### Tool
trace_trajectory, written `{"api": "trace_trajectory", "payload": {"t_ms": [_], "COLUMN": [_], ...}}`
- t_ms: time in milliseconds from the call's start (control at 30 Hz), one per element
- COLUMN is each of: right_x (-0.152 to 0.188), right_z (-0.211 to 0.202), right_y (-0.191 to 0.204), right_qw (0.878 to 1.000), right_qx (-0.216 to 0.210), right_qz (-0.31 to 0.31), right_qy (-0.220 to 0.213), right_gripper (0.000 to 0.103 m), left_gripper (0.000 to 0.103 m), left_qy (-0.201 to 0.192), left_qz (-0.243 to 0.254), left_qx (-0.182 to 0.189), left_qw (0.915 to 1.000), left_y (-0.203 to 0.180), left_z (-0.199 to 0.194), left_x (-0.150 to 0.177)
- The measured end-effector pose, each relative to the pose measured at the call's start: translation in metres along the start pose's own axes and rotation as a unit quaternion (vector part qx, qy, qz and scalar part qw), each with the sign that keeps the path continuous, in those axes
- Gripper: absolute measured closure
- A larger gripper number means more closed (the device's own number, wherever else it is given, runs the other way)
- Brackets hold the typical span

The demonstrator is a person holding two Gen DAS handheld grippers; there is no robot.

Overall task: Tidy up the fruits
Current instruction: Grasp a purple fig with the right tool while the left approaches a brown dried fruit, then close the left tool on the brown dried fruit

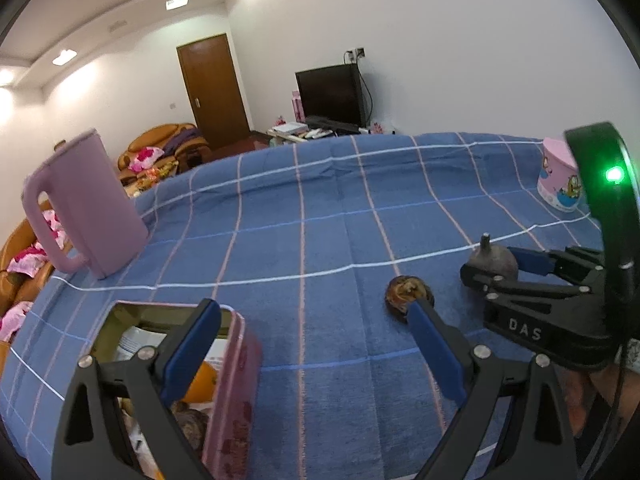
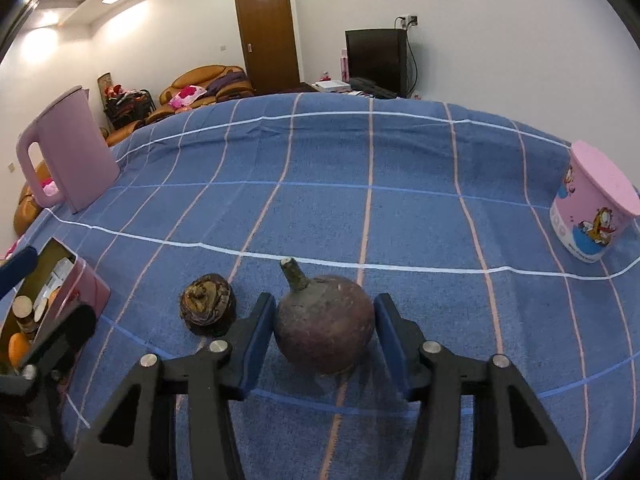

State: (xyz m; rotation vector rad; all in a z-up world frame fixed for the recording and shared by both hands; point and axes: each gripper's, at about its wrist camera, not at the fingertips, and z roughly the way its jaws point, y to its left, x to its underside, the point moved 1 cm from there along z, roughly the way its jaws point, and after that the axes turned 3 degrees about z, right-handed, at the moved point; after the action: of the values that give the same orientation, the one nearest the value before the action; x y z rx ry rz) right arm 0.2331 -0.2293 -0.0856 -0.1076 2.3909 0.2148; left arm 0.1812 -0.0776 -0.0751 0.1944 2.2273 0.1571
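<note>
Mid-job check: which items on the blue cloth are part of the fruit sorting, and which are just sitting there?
Job:
stemmed mangosteen, between right hand-held gripper fingers
second mangosteen
pink tin with fruit inside
left hand-held gripper, open

Bystanders:
pink kettle
cartoon cup

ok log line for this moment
right gripper: open around mangosteen | left gripper: open, empty | pink tin: holds fruit

Blue checked cloth (image 2: 420,220) bears kettle (image 2: 68,148), tin (image 1: 232,392), cup (image 2: 592,216), two mangosteens (image 2: 324,332).
</note>
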Motion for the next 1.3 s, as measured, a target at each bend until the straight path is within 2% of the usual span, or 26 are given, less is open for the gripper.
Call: {"api": "trace_trajectory", "payload": {"t_ms": [267,633,900,967,1067,1167,1300], "right_x": [0.010,0.013,0.011,0.011,0.011,0.010,0.010], "right_z": [-0.022,-0.032,-0.030,-0.030,-0.029,-0.028,-0.025], "right_y": [-0.026,-0.046,-0.046,-0.046,-0.047,-0.048,-0.047], "right_qw": [0.998,0.996,0.996,0.996,0.996,0.996,0.996], "right_qx": [0.029,0.022,0.022,0.022,0.020,0.019,0.021], "right_qz": [0.043,0.081,0.081,0.081,0.082,0.086,0.083], "right_qy": [-0.023,-0.039,-0.036,-0.035,-0.032,-0.031,-0.021], "right_gripper": [0.051,0.051,0.051,0.051,0.051,0.051,0.051], "left_gripper": [0.006,0.014,0.030,0.031,0.048,0.058,0.061], "left_qy": [0.011,0.054,0.078,0.084,0.103,0.102,0.099], "left_qz": [0.009,0.021,0.023,0.031,0.022,0.005,0.004], "left_qx": [0.014,0.049,0.078,0.088,0.116,0.125,0.128], "left_qw": [0.9998,0.9972,0.9937,0.9921,0.9877,0.9869,0.9868], "left_y": [-0.017,-0.043,-0.051,-0.055,-0.052,-0.046,-0.045], "left_z": [0.013,0.051,0.067,0.069,0.075,0.076,0.074], "left_x": [-0.004,-0.011,-0.017,-0.016,-0.014,-0.014,-0.014]}}
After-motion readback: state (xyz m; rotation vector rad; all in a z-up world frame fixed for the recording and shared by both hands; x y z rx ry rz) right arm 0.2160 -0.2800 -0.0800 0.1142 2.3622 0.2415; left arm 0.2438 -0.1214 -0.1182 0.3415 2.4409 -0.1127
